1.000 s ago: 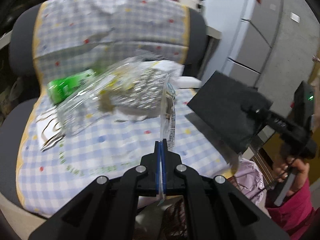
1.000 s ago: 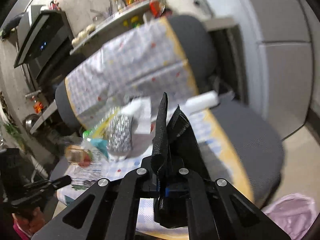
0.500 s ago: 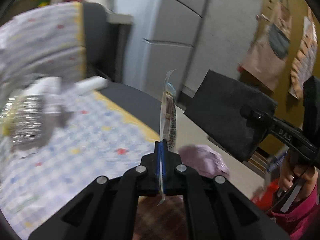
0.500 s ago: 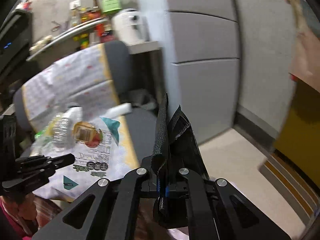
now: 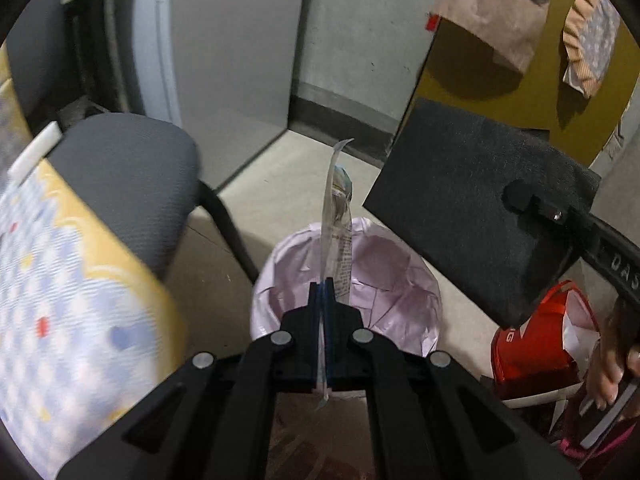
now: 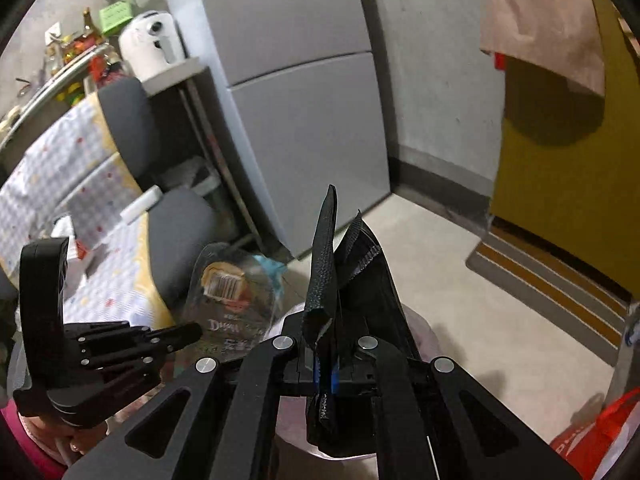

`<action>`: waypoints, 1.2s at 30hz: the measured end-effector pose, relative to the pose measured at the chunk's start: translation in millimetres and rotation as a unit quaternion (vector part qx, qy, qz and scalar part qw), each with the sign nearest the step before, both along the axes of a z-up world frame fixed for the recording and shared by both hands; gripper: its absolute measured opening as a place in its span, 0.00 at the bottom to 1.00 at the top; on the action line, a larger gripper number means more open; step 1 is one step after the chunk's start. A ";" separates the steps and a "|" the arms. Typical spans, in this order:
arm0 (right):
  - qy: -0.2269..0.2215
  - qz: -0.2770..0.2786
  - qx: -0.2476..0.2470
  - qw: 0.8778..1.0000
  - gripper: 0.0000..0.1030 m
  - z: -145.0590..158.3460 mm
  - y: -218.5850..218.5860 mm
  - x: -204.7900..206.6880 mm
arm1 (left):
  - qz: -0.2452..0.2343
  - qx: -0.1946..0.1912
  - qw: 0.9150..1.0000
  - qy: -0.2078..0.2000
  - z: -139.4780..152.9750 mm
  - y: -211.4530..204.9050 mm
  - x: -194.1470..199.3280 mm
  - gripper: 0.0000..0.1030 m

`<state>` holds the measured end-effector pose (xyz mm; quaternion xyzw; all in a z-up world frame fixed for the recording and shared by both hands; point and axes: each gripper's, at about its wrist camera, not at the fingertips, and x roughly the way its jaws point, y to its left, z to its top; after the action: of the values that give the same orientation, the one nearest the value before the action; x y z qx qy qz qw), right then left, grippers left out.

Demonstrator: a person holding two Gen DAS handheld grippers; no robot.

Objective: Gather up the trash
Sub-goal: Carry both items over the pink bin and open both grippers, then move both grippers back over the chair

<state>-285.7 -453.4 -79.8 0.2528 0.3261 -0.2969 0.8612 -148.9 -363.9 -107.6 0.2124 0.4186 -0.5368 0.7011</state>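
My left gripper (image 5: 323, 292) is shut on a clear plastic wrapper (image 5: 337, 216), held edge-on above a bin lined with a pale pink bag (image 5: 372, 276). In the right wrist view the same wrapper (image 6: 234, 300) shows flat, with a barcode label, held by the left gripper (image 6: 192, 330). My right gripper (image 6: 326, 368) is shut on a piece of black fabric (image 6: 332, 264). In the left wrist view that black fabric (image 5: 472, 208) hangs to the right, over the bin's far side. The bin's rim (image 6: 426, 336) shows just behind the right gripper.
A grey chair with a checked blue and yellow cover (image 5: 72, 280) stands at the left; its leg (image 5: 228, 224) is next to the bin. A red bag (image 5: 540, 336) sits right of the bin. Grey cabinets (image 6: 300, 92) and a yellow door (image 6: 560, 168) lie beyond.
Both grippers have swung right, away from the chair seat and its litter, to over the pink-lined bin. Each keeps its hold: left on the wrapper, right on the black fabric.
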 end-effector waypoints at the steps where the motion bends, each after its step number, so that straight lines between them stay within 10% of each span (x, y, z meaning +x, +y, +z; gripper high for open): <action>1: 0.005 -0.002 0.002 1.000 0.04 -5.2 -2.1 0.1 | -0.004 0.003 1.000 0.000 -5.6 -5.3 -1.6 0.01; 4: 0.016 -0.010 0.006 1.000 0.04 -22.8 -7.7 0.6 | -0.005 0.016 1.000 0.003 -17.7 -14.2 0.3 0.08; 8: 0.025 -0.019 -0.003 0.999 0.09 -46.5 -10.3 7.3 | 0.014 0.005 1.000 0.017 -21.7 -11.5 7.5 0.48; 13: 0.035 -0.008 -0.020 0.999 0.53 -69.8 -7.5 18.6 | 0.048 -0.010 0.999 0.010 -9.3 7.6 19.4 0.48; 26: -0.055 0.036 -0.097 0.993 0.53 31.0 27.2 20.8 | 0.149 -0.040 0.986 -0.055 37.9 98.9 52.6 0.50; 36: -0.101 0.177 -0.055 0.977 0.53 65.4 81.4 75.0 | 0.253 -0.046 0.962 -0.089 55.8 195.6 72.5 0.55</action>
<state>-210.7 -372.0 -14.4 0.1721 0.2599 -0.1301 0.9412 -76.4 -168.3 -51.7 0.1144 0.3696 -0.3393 0.8574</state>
